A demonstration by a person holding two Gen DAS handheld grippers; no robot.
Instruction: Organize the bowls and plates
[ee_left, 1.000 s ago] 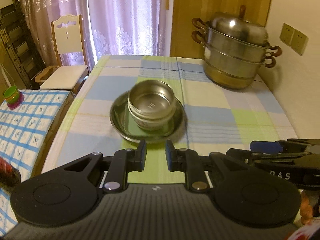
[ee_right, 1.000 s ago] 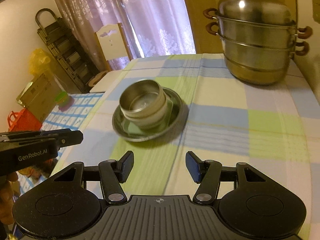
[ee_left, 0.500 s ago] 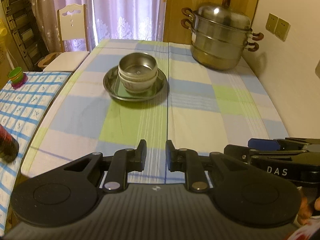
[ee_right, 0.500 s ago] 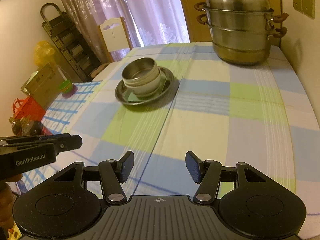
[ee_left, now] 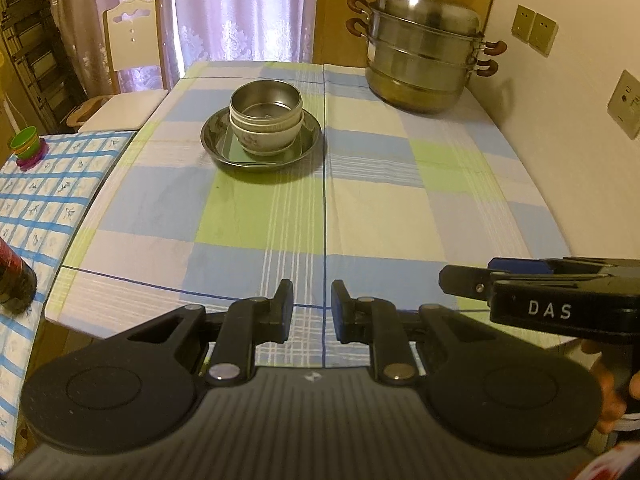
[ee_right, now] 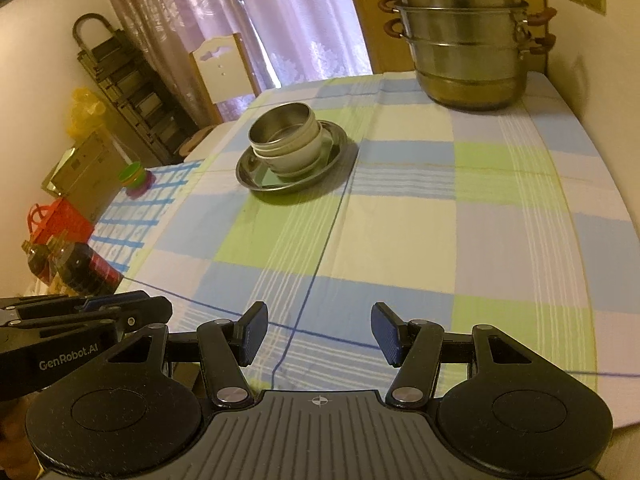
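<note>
A steel bowl (ee_left: 266, 102) sits nested in a white patterned bowl (ee_left: 266, 138), and both stand on a round steel plate (ee_left: 310, 142) at the far middle of the checked table. The right wrist view shows the same steel bowl (ee_right: 280, 128), white bowl (ee_right: 298, 160) and plate (ee_right: 248, 174). My left gripper (ee_left: 312, 306) hovers over the table's near edge, far from the stack, with its jaws a narrow gap apart and nothing between them. My right gripper (ee_right: 318, 330) is beside it at the same edge, open wider and holding nothing.
A tall steel steamer pot (ee_left: 424, 56) stands at the table's far right corner, close to the wall. A lower side table with a blue-checked cloth (ee_left: 52, 184) on the left carries green cups (ee_left: 26, 146) and a dark bottle (ee_left: 12, 276). A white chair (ee_left: 132, 60) stands behind.
Both grippers have drawn back from the stacked bowls to the table's near edge, so the stack now looks smaller and farther. Neither gripper's jaw gap has changed.
</note>
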